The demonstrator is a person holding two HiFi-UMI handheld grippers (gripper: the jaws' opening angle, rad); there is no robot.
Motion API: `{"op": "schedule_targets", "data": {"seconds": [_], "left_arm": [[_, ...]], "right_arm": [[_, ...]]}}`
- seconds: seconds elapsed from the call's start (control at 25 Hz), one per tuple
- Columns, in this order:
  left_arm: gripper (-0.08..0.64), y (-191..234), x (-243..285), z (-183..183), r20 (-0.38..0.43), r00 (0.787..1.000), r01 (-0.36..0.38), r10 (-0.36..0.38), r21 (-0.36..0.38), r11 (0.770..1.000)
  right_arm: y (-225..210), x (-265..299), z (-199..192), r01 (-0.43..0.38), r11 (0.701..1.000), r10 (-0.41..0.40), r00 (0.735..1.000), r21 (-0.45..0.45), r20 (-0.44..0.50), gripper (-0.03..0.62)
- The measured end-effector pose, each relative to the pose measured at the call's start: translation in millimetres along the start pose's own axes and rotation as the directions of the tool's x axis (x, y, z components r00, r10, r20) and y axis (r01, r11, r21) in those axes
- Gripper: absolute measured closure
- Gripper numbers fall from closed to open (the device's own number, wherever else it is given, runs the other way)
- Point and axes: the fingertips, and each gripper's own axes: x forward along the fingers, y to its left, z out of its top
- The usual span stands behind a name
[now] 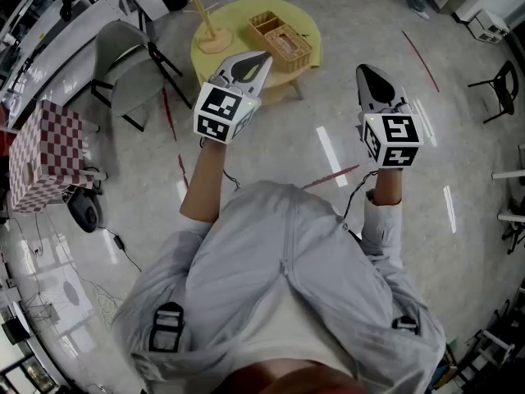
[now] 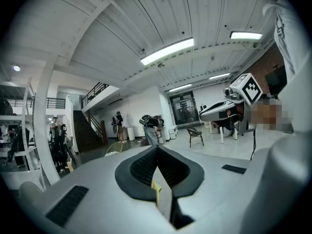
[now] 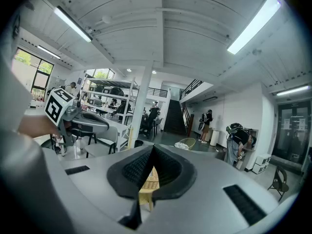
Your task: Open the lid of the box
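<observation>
left gripper (image 1: 261, 59) pressing its jaws together, holding nothing | right gripper (image 1: 367, 72) likewise, 2 jaws meeting | box (image 1: 287, 46) sitting well apart

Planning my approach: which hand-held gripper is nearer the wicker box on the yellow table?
Left. The left hand-held gripper sits below-left of the wicker box; the right hand-held gripper is farther right.

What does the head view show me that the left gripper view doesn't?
Only the head view: the wicker box on the yellow table, ahead of the person, and a grey chair beside it.
Only the left gripper view: ceiling lights, a staircase and people standing at the far wall.
Both: the right gripper, and the left gripper, whose jaws are together with nothing between them.
</observation>
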Motion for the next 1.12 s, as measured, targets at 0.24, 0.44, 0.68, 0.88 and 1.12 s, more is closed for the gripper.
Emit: {"op": "schedule_targets", "data": {"seconds": [0.24,0.44,0.68,0.88,1.12], "left_arm": [[0.532,-9.1,7.1,7.7,0.001,1.000,-0.015,0.015,0.004,1.000],[0.531,-22.3,9.8,2.7,-0.017,0.999,-0.034,0.033,-0.020,0.999],[0.531,-43.5,10.1,-4.6,-0.048,0.996,-0.072,0.070,-0.043,0.996],[0.532,-57.9,9.6,-15.8,-0.079,0.993,-0.089,0.084,-0.065,0.994],[0.532,-59.9,22.4,-17.4,-0.083,0.994,-0.083,0.077,-0.073,0.994]], "right_arm": [[-16.8,-5.8,-2.8,0.000,1.000,0.000,1.000,0.011,0.007,0.570],[-29.5,-12.9,-10.5,-0.010,0.999,0.010,1.000,0.048,0.012,0.569],[-36.6,-23.0,-37.5,-0.077,0.992,0.080,0.996,0.104,-0.028,0.569],[-39.6,-27.5,-56.6,-0.110,0.983,0.116,0.993,0.144,-0.036,0.569],[-40.2,-18.6,-55.0,-0.146,0.982,0.151,0.988,0.117,-0.037,0.569]]}}
